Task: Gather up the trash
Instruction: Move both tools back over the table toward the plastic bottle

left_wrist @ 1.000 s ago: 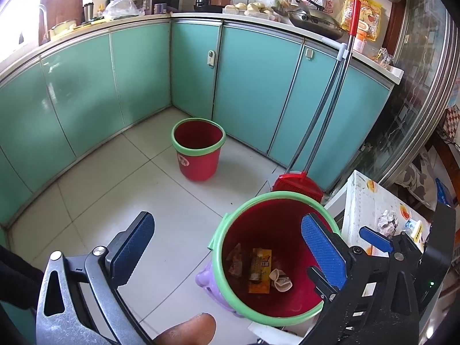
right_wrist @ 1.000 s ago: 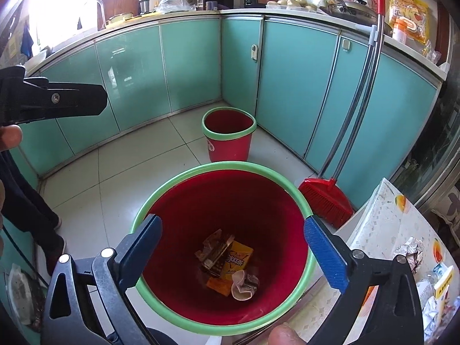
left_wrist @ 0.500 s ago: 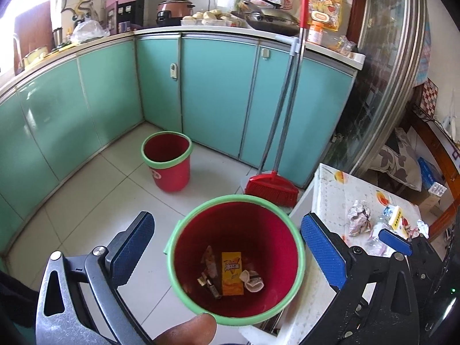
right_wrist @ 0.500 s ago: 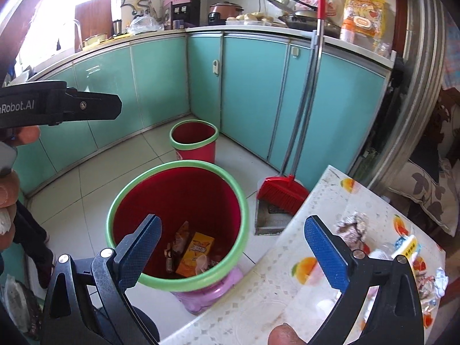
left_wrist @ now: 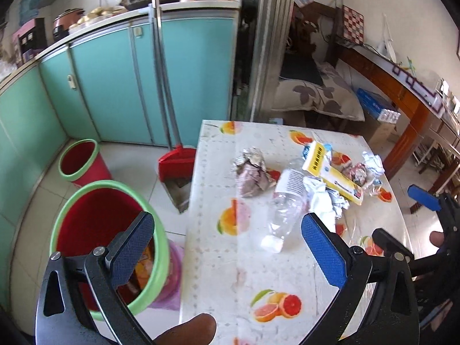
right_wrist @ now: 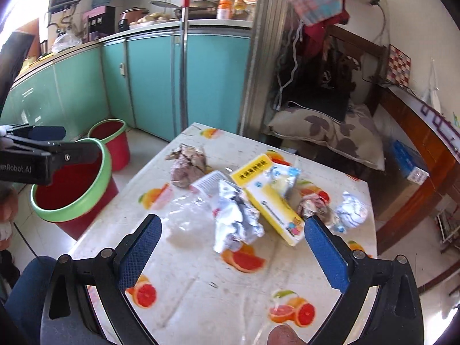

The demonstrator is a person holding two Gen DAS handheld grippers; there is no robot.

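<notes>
While both my claws, the left gripper [left_wrist: 227, 247] and right gripper [right_wrist: 233, 247], hang spread apart and empty over the table [right_wrist: 201, 287], trash lies ahead: a crumpled foil wrapper [right_wrist: 237, 224], a clear bottle [left_wrist: 284, 204], a yellow box [right_wrist: 268, 201]. I should pinch the foil at its middle, then carry it left to the red bin [left_wrist: 72, 218].

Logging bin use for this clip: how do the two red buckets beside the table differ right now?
The near bucket looks larger and stands right beside the table; the far bucket looks smaller and sits by the teal cabinets. The near bucket holds trash, including an orange packet; no trash shows in the far bucket. Both are red with green rims, upright and open-topped.
</notes>
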